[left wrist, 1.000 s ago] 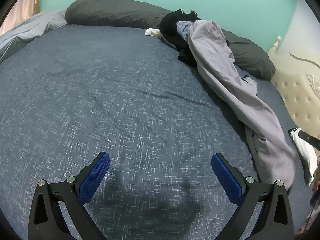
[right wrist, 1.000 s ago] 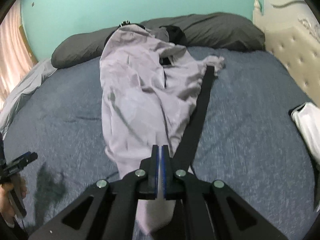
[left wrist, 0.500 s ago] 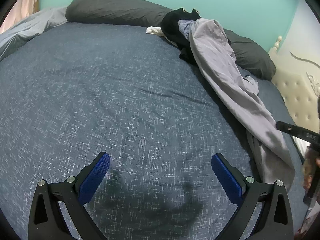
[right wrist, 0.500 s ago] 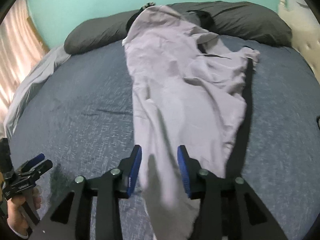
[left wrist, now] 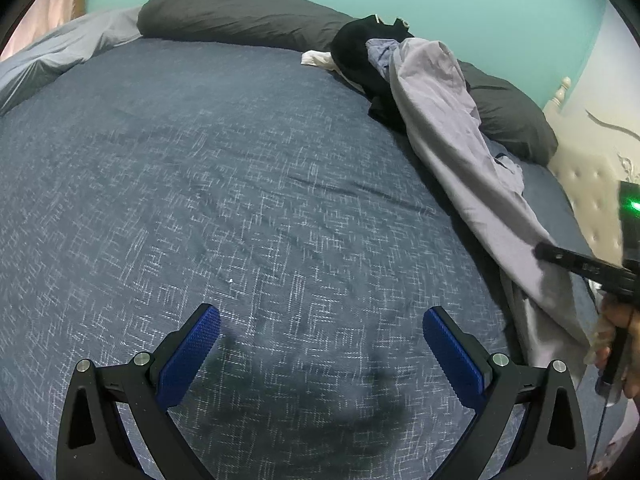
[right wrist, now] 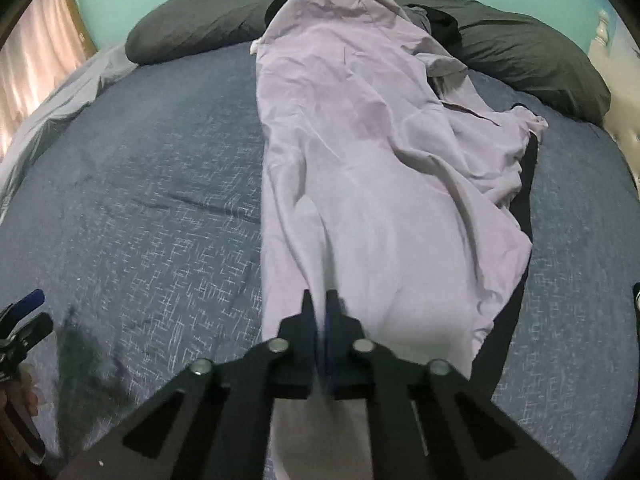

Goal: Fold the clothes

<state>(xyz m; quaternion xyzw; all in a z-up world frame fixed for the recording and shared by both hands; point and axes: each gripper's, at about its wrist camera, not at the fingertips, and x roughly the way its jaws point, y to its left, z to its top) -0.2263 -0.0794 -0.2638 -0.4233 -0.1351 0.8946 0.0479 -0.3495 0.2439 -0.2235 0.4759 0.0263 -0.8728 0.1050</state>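
Observation:
A pale lilac garment (right wrist: pixel 372 168) stretches from the pile at the pillows down the bed toward me. My right gripper (right wrist: pixel 321 306) is shut on the garment's near end, and the cloth pulls up into the closed fingers. From the left wrist view the same lilac garment (left wrist: pixel 460 152) runs along the right side of the bed to the right gripper (left wrist: pixel 560 258), held by a hand. My left gripper (left wrist: pixel 320 332) hangs open over bare blue bedcover, well left of the garment, with nothing between its fingers.
A dark blue patterned bedcover (left wrist: pixel 200 200) covers the bed. Dark grey pillows (left wrist: pixel 240 16) line the far edge. A pile of black and white clothes (left wrist: pixel 360 60) lies by them. A grey blanket (left wrist: pixel 52 56) is at far left, a tufted headboard (left wrist: pixel 588 184) at right.
My right gripper opened half a second ago, moved forward over the lilac garment, and has now shut on it again. The left gripper stayed open and barely moved.

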